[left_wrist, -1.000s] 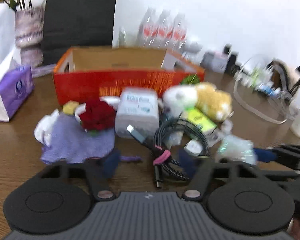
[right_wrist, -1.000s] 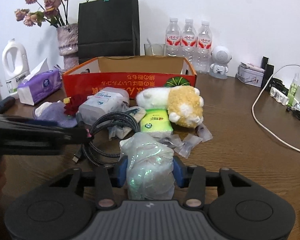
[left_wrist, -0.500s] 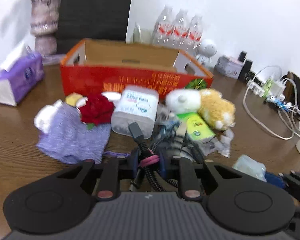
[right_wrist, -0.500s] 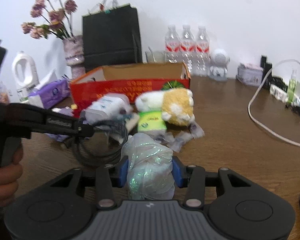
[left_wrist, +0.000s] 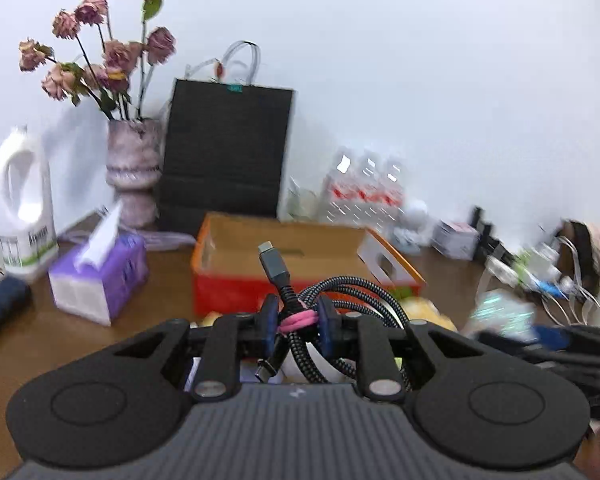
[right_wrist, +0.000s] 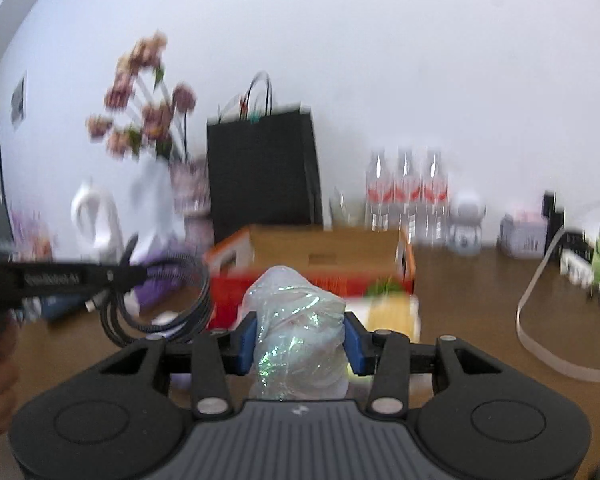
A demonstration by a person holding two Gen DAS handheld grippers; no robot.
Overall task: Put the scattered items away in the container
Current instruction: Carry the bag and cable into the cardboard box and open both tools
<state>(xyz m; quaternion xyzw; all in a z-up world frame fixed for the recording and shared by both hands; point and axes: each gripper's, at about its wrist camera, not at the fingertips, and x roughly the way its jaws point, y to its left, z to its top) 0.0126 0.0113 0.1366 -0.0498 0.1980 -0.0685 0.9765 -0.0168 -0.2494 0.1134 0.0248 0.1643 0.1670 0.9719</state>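
My left gripper [left_wrist: 298,322] is shut on a coiled black braided cable [left_wrist: 352,300] at its pink tie and holds it up in front of the orange cardboard box [left_wrist: 236,284]. My right gripper [right_wrist: 298,340] is shut on a crumpled iridescent plastic bag [right_wrist: 296,332], lifted before the box [right_wrist: 328,246]. The cable [right_wrist: 160,304] and the left gripper also show at the left of the right wrist view. The yellow plush toy [right_wrist: 392,312] lies below, partly hidden.
A purple tissue box [left_wrist: 100,276], a white detergent jug [left_wrist: 22,204], a flower vase [left_wrist: 134,172] and a black paper bag [left_wrist: 224,152] stand left and behind the box. Water bottles [right_wrist: 406,196], a small white robot figure [right_wrist: 466,224] and white cables [right_wrist: 540,312] are at the right.
My left gripper closed on the cable and lifted it off the table toward the box. My right gripper rose with the plastic bag. Both views now look higher.
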